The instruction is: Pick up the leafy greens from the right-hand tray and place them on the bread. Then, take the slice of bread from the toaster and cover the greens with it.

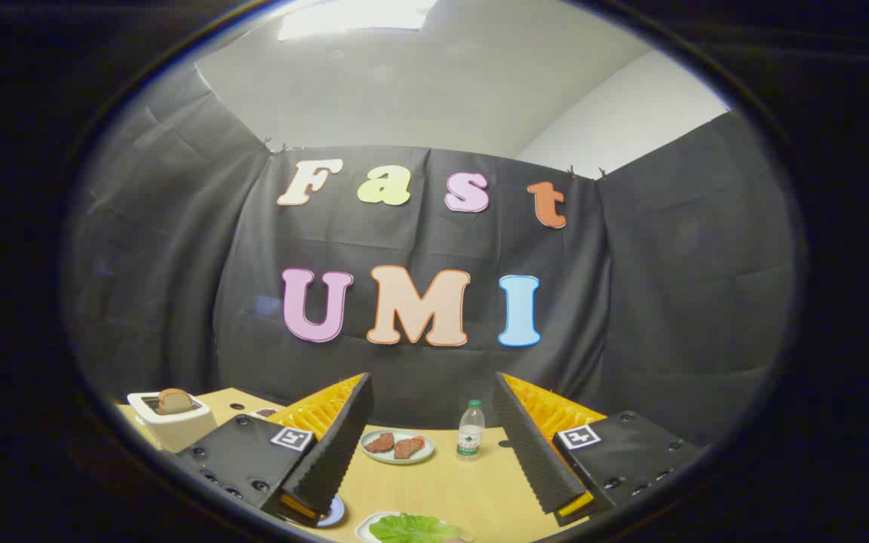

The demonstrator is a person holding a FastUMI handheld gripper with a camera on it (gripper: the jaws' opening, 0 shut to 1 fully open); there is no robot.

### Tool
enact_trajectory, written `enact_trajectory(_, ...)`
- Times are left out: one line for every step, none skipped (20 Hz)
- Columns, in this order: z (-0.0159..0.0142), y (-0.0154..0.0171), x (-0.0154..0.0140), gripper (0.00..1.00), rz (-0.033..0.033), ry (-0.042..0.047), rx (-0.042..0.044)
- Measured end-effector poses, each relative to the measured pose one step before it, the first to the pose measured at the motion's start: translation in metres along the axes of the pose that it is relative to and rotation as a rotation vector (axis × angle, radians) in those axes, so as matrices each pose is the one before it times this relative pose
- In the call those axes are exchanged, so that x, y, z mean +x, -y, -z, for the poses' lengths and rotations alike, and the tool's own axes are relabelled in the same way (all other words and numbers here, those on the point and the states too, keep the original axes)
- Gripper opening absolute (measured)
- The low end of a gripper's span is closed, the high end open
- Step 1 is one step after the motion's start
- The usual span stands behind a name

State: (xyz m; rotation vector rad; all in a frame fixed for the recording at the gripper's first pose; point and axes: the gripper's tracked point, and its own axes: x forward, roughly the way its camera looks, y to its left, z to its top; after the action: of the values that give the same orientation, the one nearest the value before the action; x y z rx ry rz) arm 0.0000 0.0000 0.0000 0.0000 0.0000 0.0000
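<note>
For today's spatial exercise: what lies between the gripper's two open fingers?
In the gripper view, bare tabletop, with the leafy greens nearest, and the plate of meat and water bottle beyond.

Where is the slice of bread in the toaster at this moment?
In the gripper view, the bread slice stands in the white toaster on the table's far left, beyond the left finger of the open gripper.

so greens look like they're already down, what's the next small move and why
Probably swing the gripper left toward the toaster. The leafy greens already lie on the plate just below the open fingers, which hold nothing, and the bread slice stands in the toaster's slot.
</note>
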Motion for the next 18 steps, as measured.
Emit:
enact_trajectory(0.00165,0.00191,0.00159,1.0,0.00046,-0.00615,0.00401)
enact_trajectory(0.00229,0.00275,0.00229,1.0,0.00282,-0.00685,0.00539)
enact_trajectory(0.00067,0.00199,0.0007,1.0,0.00189,-0.00509,0.00739)
enact_trajectory(0.00074,0.00113,0.00077,1.0,0.00045,-0.00242,0.00759)
enact_trajectory(-0.00014,0.00169,0.00125,1.0,0.00128,-0.00103,0.00553)
enact_trajectory(0.0006,0.0012,0.00073,1.0,-0.00072,-0.00179,0.00291)
enact_trajectory(0.00029,-0.00001,0.00017,1.0,-0.00224,-0.00123,-0.00028)
enact_trajectory(0.00057,0.00062,0.00082,1.0,-0.00109,-0.00104,-0.00193)
enact_trajectory(-0.00009,-0.00029,0.00017,1.0,-0.00147,-0.00116,-0.00247)
enact_trajectory(0.00004,-0.00084,0.0002,1.0,-0.00607,-0.00004,-0.00129)
enact_trajectory(-0.00026,-0.00174,-0.00017,1.0,-0.00842,0.0012,-0.00195)
enact_trajectory(0.00073,0.00046,-0.00101,1.0,-0.00318,0.00066,-0.00463)
enact_trajectory(0.00065,0.00217,-0.00019,1.0,0.00239,-0.00012,-0.00605)
enact_trajectory(0.00144,0.00336,0.00038,1.0,0.00308,-0.00096,-0.00285)
enact_trajectory(0.0008,0.00108,-0.00061,1.0,0.00133,-0.00258,0.00161)
enact_trajectory(0.00123,-0.00003,0.00058,1.0,-0.00224,-0.0045,0.00393)
enact_trajectory(0.00265,0.00059,0.00085,1.0,-0.00312,-0.0062,0.00307)
enact_trajectory(0.00238,0.00097,0.0006,1.0,-0.00652,-0.00758,0.00215)
